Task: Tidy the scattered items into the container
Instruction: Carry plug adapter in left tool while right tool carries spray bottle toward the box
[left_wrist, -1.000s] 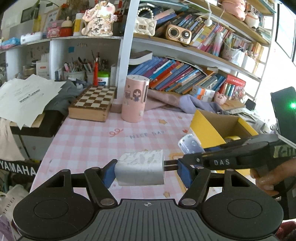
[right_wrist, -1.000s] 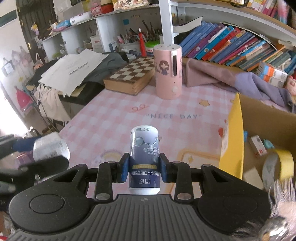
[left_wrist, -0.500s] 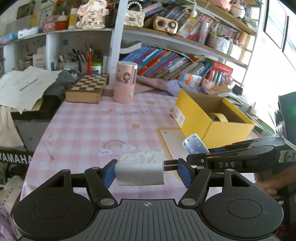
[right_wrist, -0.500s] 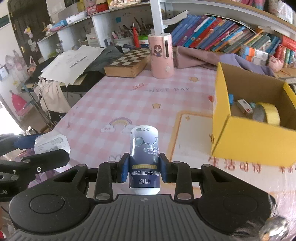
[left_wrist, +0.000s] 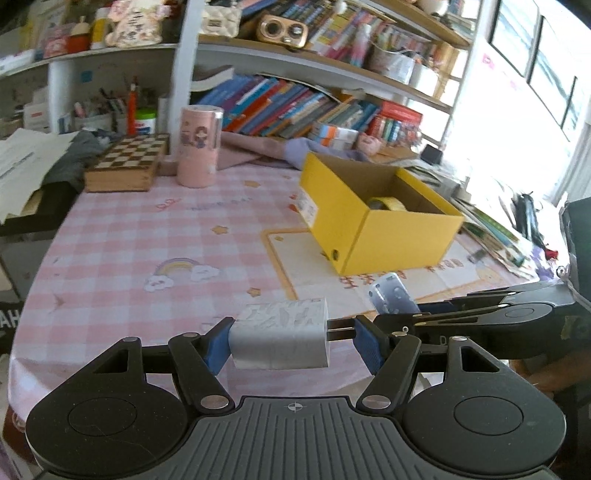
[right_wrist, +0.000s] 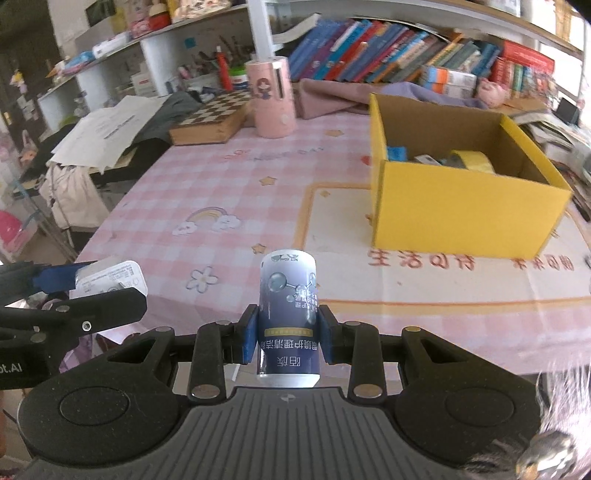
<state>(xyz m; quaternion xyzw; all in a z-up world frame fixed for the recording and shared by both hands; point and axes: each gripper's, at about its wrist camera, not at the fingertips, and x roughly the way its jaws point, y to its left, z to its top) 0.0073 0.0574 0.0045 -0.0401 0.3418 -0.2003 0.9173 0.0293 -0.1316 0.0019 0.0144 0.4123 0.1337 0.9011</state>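
Observation:
My left gripper (left_wrist: 291, 341) is shut on a white plug charger (left_wrist: 279, 339), held sideways with its prongs against the right finger. My right gripper (right_wrist: 287, 341) is shut on a dark blue bottle (right_wrist: 289, 319) with white print. Both are held above the near edge of the pink checked table. The open yellow box (left_wrist: 376, 218) stands ahead on the right of the table and holds a yellow tape roll (left_wrist: 387, 204) and small items; it also shows in the right wrist view (right_wrist: 458, 206). Each gripper shows in the other's view, the right one (left_wrist: 480, 317) and the left one (right_wrist: 70, 306).
A pink cylinder (left_wrist: 198, 146) and a chessboard box (left_wrist: 129, 162) stand at the table's far side. Purple cloth (left_wrist: 280, 153) lies behind the box. Shelves of books (left_wrist: 295, 107) back the table. Papers (right_wrist: 107, 129) hang over dark furniture at left.
Both grippers have pulled back toward the table's near edge with their items still held. The yellow box now appears farther ahead and fully in view.

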